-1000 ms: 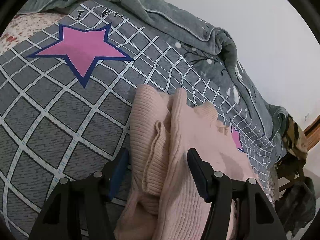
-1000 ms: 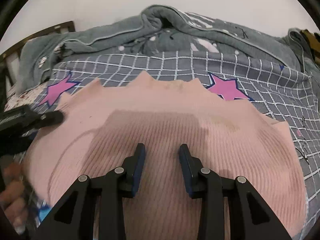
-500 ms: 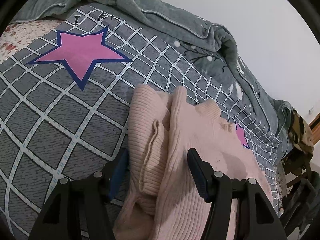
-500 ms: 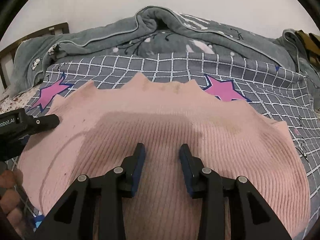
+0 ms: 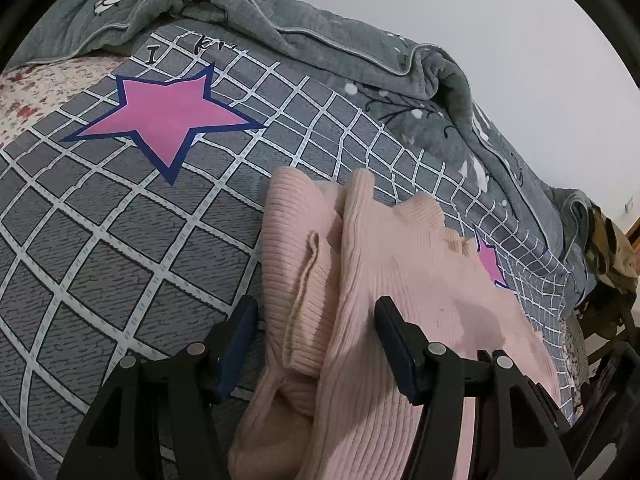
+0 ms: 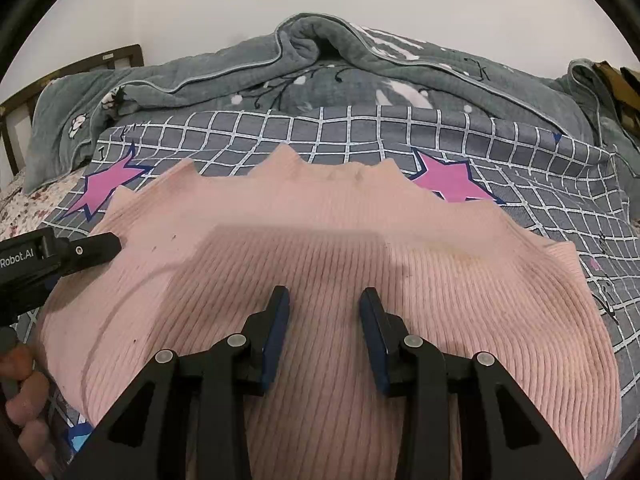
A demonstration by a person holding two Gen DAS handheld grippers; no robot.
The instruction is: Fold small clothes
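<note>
On the checked grey bedsheet — pink ribbed sweater spread flat, one edge folded over. Left gripper fingers apart, straddling that folded edge, pads not pressing. Right gripper fingers apart over the sweater's middle — gripping nothing.

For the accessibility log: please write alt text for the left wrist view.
A pink ribbed sweater lies on a grey checked bedsheet, its bunched side fold between the open fingers of the left tool. A pink star is printed on the sheet, and a rumpled grey quilt lines the far edge.
</note>
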